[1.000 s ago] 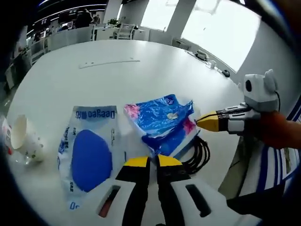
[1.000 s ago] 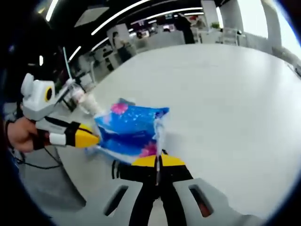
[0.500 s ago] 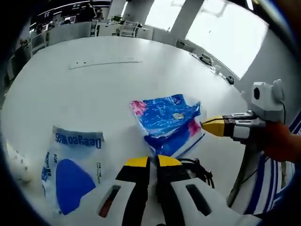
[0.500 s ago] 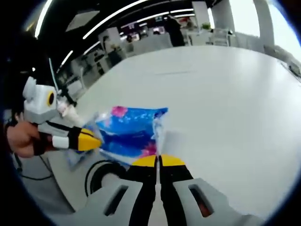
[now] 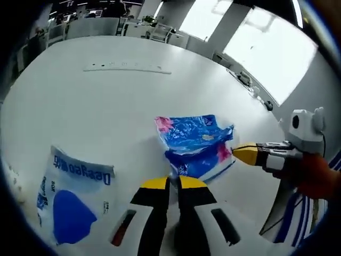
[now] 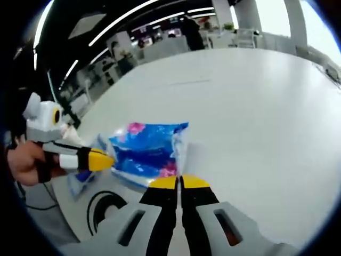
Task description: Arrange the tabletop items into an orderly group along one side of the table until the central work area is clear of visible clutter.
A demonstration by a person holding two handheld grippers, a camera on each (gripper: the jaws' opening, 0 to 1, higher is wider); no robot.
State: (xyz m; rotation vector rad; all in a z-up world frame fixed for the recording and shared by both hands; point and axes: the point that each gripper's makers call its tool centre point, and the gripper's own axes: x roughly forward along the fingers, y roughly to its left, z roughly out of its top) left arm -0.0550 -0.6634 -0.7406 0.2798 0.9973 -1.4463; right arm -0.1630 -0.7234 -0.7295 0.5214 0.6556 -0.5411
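A blue tissue packet [image 5: 194,144] with pink flowers lies between my two grippers over the white table [image 5: 106,106]. My left gripper [image 5: 174,184] is shut, and the packet's near edge runs into its yellow tips. My right gripper [image 5: 238,153] comes in from the right, shut at the packet's right corner. In the right gripper view, the packet [image 6: 146,152] has its clear seam leading down into my right gripper [image 6: 179,183], and my left gripper [image 6: 109,159] pinches its left edge.
A white bag with a blue oval [image 5: 69,197] lies flat at the lower left. A coiled black cable [image 6: 106,208] rests near the table edge. A thin strip [image 5: 125,68] lies far out on the table. A hand [image 5: 314,176] holds the right gripper.
Both cameras have moved and the packet stays held between the two grippers. The white bag now sits further left and lower in the left gripper view. More of the cable coil shows.
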